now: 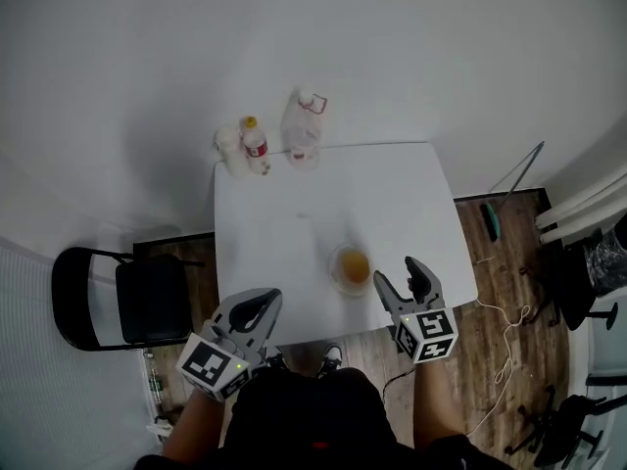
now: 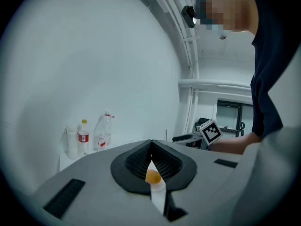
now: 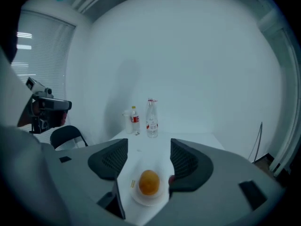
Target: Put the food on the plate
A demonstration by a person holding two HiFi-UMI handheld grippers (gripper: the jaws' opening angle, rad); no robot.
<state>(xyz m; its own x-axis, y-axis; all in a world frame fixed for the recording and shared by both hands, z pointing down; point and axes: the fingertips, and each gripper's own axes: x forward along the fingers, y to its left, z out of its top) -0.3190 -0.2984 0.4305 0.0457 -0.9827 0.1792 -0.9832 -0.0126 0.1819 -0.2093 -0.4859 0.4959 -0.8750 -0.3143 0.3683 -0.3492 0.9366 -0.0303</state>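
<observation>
my right gripper (image 3: 148,142) pads (image 3: 110,161) ribbed matt black, shell (image 3: 225,173) smooth matt grey plastic; table (image 1: 294,213) smooth matt white; bottles (image 1: 302,130) clear glossy plastic; floor (image 1: 509,292) wood planks

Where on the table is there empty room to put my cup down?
The middle of the table is bare, between the bottles at its far left corner and the plate of food near the front edge. The far right corner is free too. Only the bottles' corner is crowded.

Labels on bottles (image 1: 256,145) too sm. to read; plate (image 2: 158,187) mostly behind jaws.
</observation>
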